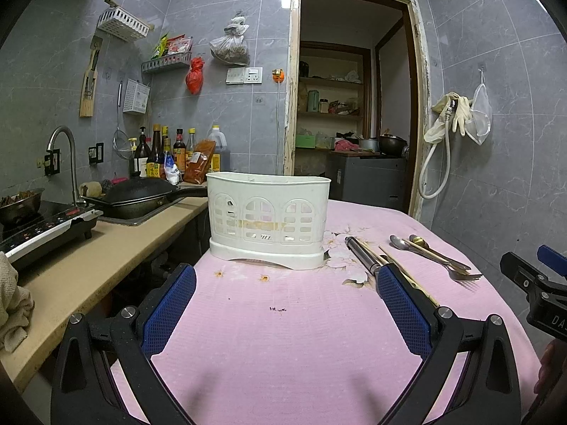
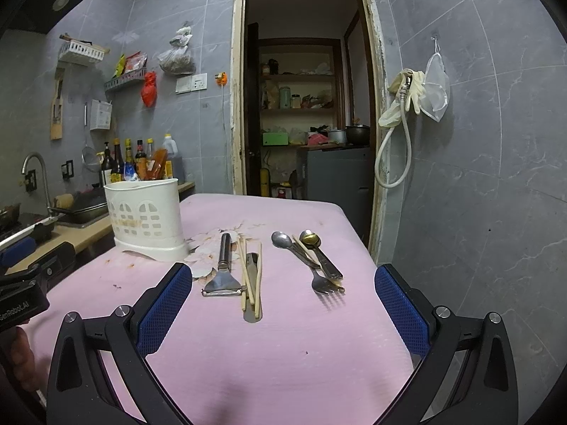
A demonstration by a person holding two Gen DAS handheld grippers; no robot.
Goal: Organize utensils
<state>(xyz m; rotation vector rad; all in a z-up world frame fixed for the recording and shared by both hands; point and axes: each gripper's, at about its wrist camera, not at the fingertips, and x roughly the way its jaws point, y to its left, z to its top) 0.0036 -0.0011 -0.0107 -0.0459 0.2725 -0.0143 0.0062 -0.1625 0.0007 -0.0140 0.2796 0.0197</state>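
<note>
Nearest the cameras, the left gripper [image 1: 285, 285] and the right gripper [image 2: 283, 285] are both spread wide, blue-padded fingers [image 2: 166, 304] apart and grasping nothing, above the pink tablecloth [image 2: 283, 354].

Beyond the right gripper, the utensils lie flat on the cloth in two groups. Left group: a steel Y-shaped peeler with a cylindrical handle [image 2: 223, 269], just beside a pair of pale wooden chopsticks [image 2: 244, 276] that lies across a flat metal knife [image 2: 252, 283]. Right group, set apart: a steel fork [image 2: 324, 283], a silver spoon [image 2: 281, 240], a gold-bowled spoon [image 2: 310, 239] and one more wooden chopstick, overlapping one another.

Farther left stands the white perforated plastic utensil caddy [image 1: 267, 219], upright near the table's far-left edge. Its interior is not visible.

Behind it, a black wok [image 1: 141, 194] sits on the beige counter [image 1: 88, 258].
</note>
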